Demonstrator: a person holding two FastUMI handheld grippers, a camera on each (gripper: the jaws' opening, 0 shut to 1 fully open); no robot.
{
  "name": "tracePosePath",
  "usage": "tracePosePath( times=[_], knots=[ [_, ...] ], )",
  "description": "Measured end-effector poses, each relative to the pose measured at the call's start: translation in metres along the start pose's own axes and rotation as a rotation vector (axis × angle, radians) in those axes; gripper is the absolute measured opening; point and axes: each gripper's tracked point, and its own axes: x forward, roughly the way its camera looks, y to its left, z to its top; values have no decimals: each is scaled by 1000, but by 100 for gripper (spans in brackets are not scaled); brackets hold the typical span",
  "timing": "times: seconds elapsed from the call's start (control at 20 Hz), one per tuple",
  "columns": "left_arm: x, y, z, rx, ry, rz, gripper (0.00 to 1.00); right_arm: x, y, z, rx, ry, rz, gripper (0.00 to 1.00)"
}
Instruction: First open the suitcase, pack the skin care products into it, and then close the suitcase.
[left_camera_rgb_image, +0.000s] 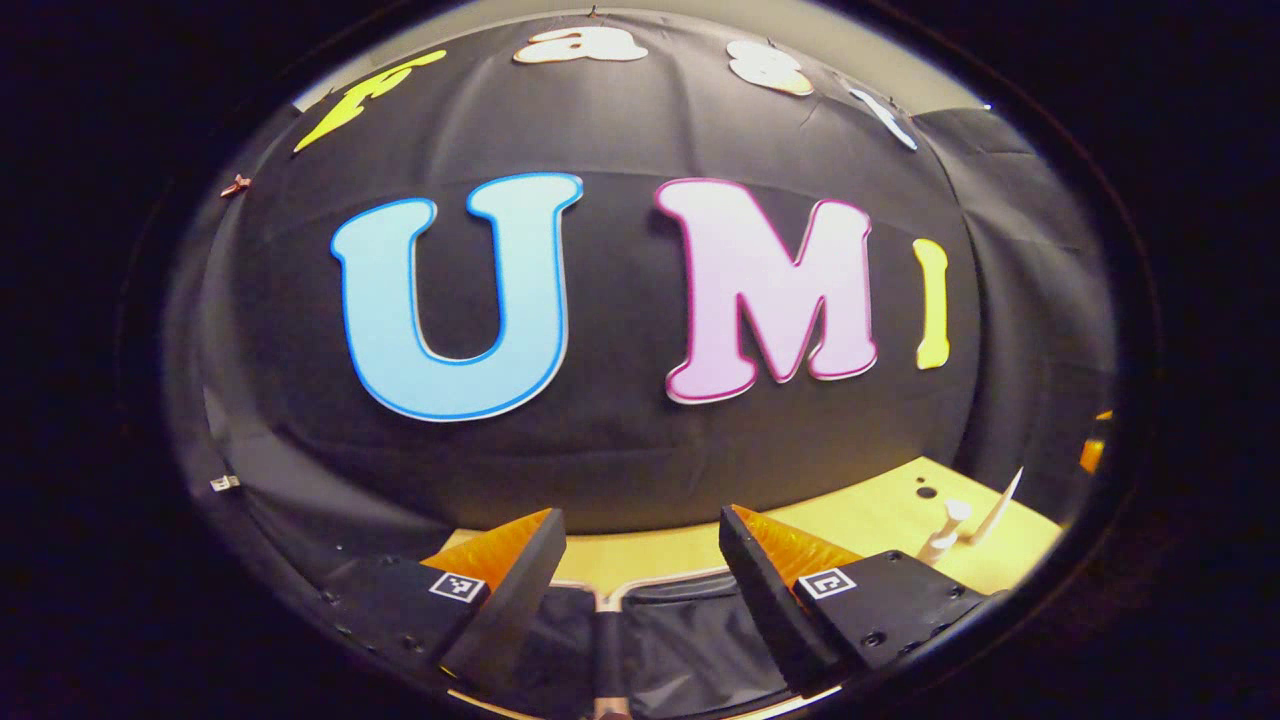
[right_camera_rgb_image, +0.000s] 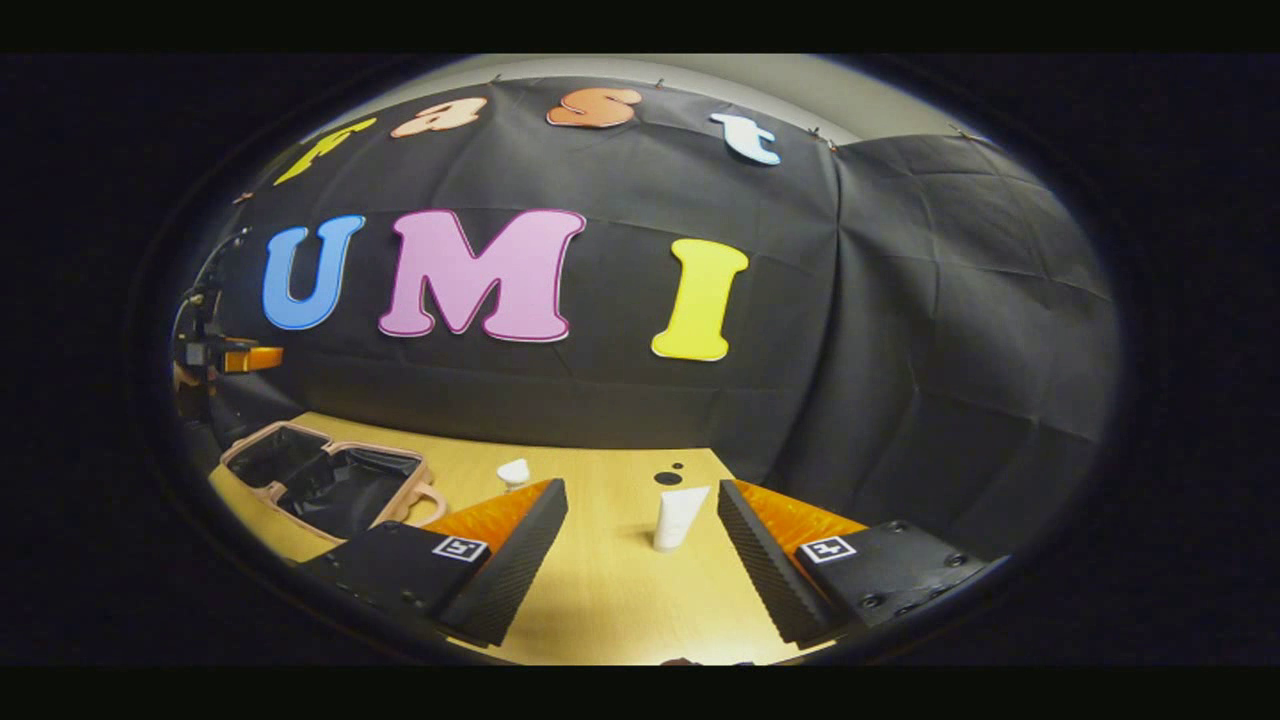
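Suitcase (right_camera_rgb_image: 325, 480) lies open on the table (right_camera_rgb_image: 600, 590), toward its left edge in the right gripper view, dark lining showing in both halves. Judged: opening is done, packing is the step in hand.

Right gripper (right_camera_rgb_image: 642, 560): my jaws stand wide apart, nothing between them. The white tube (right_camera_rgb_image: 678, 518) stands upright on its cap, ahead of the fingertips and within the gap, a little nearer the right-hand finger; not touching either. A small white bottle (right_camera_rgb_image: 513, 472) stands farther back, toward the suitcase, just beyond the left-hand finger's tip.

To take the tube well, I reckon: go forward low and level, centre it between the pads, close on the body rather than the thin crimped top. It stands tall on a small base, so a nudge from one finger first could tip it. Close gently; the tube is likely soft.

Left gripper (left_camera_rgb_image: 642, 580): my jaws wide open here too, holding nothing. It hangs over the suitcase, whose dark lining and pale rim run under and between the fingers. The two white products show off toward the table's far right corner, well apart from these fingers.
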Motion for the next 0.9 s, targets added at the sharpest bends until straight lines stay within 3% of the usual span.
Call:
tracePosePath(
  times=[0.1,0.2,0.35,0.65,0.75,0.9],
  knots=[
    [3,-70,13,-113,-73,-71,98,16,-10,-9,0,5,25,97],
    [6,-121,6,-166,-96,-90,98,36,-24,-21,-17,23,26,97],
    [16,-191,-39,-117,-71,-104,98,62,-39,-41,-13,40,50,97],
    [28,-280,-158,-78,76,-155,99,103,-44,-76,-119,22,100,97],
    [34,-305,-188,-92,126,-178,99,113,-43,-91,-85,58,112,97],
    [61,-326,-214,-3,144,-197,99,121,-49,-102,-22,68,88,97]
  ],
)
